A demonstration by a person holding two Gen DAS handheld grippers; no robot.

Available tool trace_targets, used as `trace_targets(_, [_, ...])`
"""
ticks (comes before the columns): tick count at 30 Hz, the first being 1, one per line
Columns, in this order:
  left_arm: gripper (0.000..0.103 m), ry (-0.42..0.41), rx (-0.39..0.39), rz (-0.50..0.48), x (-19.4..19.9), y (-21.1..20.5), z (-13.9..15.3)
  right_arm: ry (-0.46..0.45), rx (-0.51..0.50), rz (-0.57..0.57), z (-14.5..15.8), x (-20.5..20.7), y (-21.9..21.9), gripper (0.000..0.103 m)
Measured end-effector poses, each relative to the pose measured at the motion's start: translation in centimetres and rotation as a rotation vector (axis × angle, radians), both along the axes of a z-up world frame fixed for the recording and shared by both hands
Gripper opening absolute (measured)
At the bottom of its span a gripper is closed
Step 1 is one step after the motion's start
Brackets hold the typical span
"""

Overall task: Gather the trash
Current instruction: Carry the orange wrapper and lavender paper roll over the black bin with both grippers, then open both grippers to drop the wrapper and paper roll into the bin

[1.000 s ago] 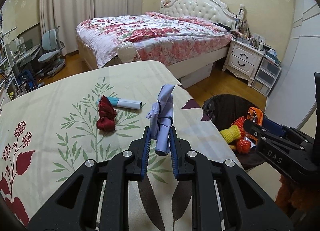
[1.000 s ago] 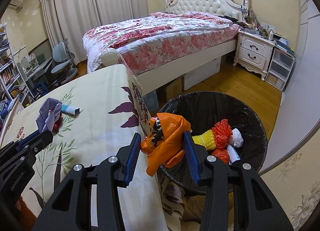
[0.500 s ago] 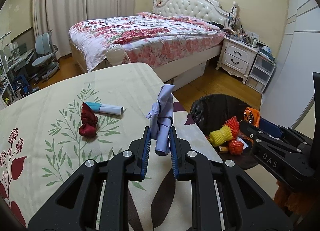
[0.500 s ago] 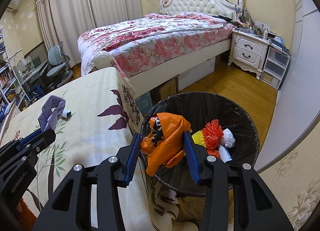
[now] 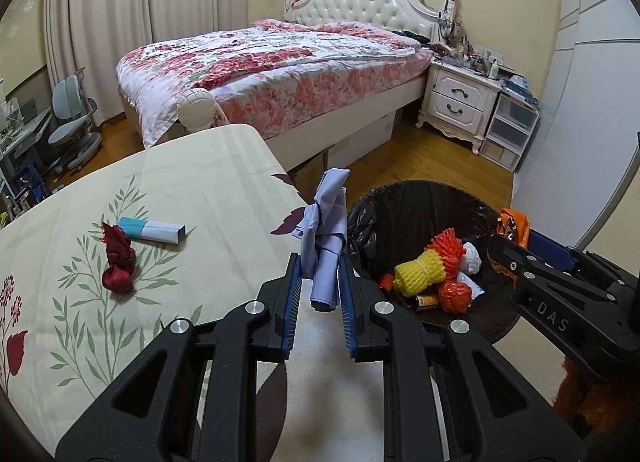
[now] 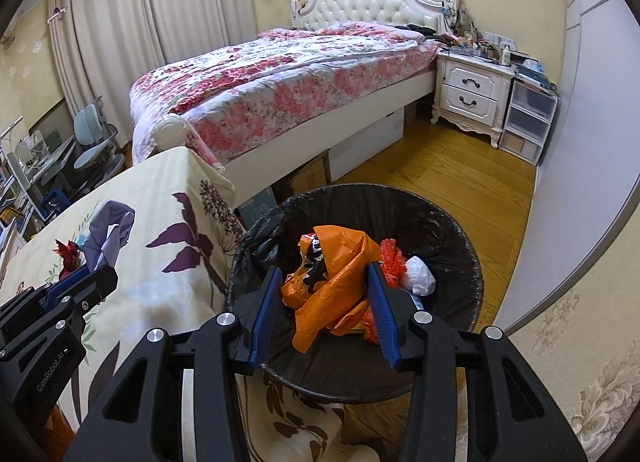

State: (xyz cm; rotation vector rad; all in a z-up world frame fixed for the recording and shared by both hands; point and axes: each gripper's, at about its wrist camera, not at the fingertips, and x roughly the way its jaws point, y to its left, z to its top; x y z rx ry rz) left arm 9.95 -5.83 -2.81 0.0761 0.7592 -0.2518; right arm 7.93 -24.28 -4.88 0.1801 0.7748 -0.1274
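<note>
My left gripper (image 5: 319, 274) is shut on a crumpled pale lilac paper (image 5: 326, 230), held above the table's right edge, beside the bin. My right gripper (image 6: 326, 284) is shut on a crumpled orange plastic bag (image 6: 334, 282), held over the black-lined trash bin (image 6: 452, 222). The bin (image 5: 404, 202) holds yellow and orange foam nets, a red ball and white scraps. A red crumpled wrapper (image 5: 118, 258) and a white-and-teal tube box (image 5: 154, 229) lie on the table.
The table has a cream leaf-print cloth (image 5: 192, 190). A bed with a floral cover (image 5: 280, 70) stands behind, a white nightstand (image 5: 460, 102) and drawer unit at right, wooden floor between. Desk chairs (image 5: 72, 118) stand far left.
Both grippers have moved right, toward the bin. The orange bag went from the bin's near rim to over its middle. The lilac paper came to the table's edge.
</note>
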Motion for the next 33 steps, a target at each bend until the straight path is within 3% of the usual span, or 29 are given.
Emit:
trace_targets(19, [0.019, -0.044, 0.059, -0.051, 2.6, -6.7, -0.2, 0.033, 0.000, -0.103, -2.0, 1.7, -4.3, 0.044])
trace_targets(21, [0.020, -0.040, 0.075, -0.050, 2.8, -7.2, -0.5, 0.036, -0.005, -0.118, -2.2, 1.8, -4.5, 0.049])
trace_targets(23, [0.034, -0.036, 0.081, -0.043, 3.0, -7.2, -0.8, 0.038, -0.010, -0.129, -2.3, 1.7, -4.6, 0.056])
trace_targets(24, [0.048, -0.035, 0.082, -0.038, 3.0, -7.2, -0.9, 0.037, -0.016, -0.135, -2.3, 1.6, -4.7, 0.058])
trace_targets(25, [0.055, -0.036, 0.078, -0.030, 3.0, -7.0, -0.9, 0.036, -0.024, -0.139, -2.3, 1.5, -4.8, 0.058])
trace_targets(27, [0.057, -0.035, 0.075, -0.021, 3.0, -6.7, -0.8, 0.038, -0.034, -0.145, -2.3, 1.3, -4.9, 0.059])
trace_targets(31, [0.071, -0.039, 0.072, 0.001, 2.9, -5.9, -0.6, 0.036, -0.042, -0.157, -2.1, 1.0, -4.9, 0.064])
trace_targets(33, [0.075, -0.041, 0.071, 0.012, 2.8, -5.4, -0.5, 0.032, -0.051, -0.159, -2.0, 0.9, -4.6, 0.070])
